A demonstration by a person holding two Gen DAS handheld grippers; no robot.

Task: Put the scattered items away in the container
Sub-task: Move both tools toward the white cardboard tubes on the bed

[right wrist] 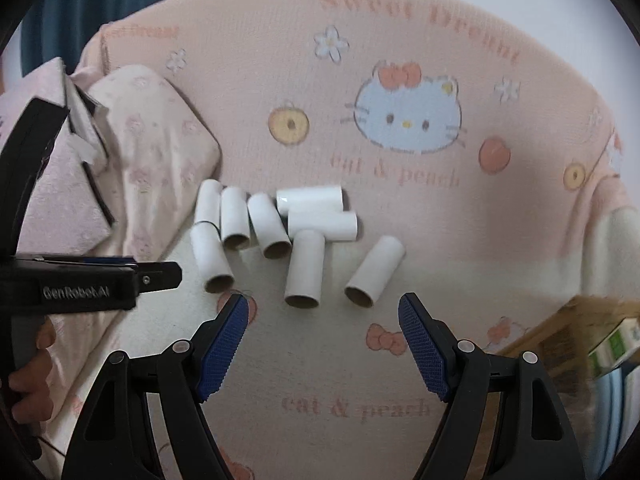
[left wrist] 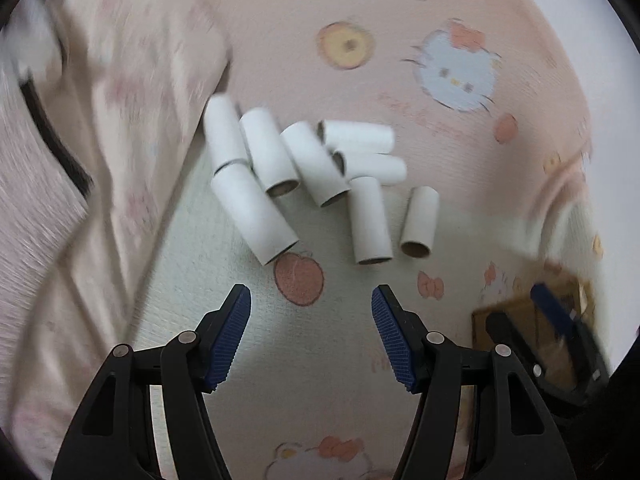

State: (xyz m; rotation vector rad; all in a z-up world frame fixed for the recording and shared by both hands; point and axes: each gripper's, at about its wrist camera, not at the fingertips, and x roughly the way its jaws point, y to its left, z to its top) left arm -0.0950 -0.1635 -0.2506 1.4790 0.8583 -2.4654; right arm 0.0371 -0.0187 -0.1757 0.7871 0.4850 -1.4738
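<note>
Several white cardboard tubes (left wrist: 304, 176) lie in a loose cluster on a pink cartoon-cat blanket (left wrist: 400, 40); they also show in the right wrist view (right wrist: 280, 232). One tube (right wrist: 374, 272) lies apart at the right of the cluster, also seen in the left wrist view (left wrist: 420, 222). My left gripper (left wrist: 311, 300) is open and empty, just short of the cluster. My right gripper (right wrist: 323, 310) is open and empty, just short of the nearest tubes. A brown cardboard box (right wrist: 568, 336) sits at the right edge; it also shows in the left wrist view (left wrist: 532, 320).
A pink pillow (right wrist: 160, 152) and folded bedding (left wrist: 60, 200) lie to the left of the tubes. The left gripper's body (right wrist: 88, 284) shows at the left of the right wrist view. The right gripper shows over the box in the left wrist view (left wrist: 560, 332).
</note>
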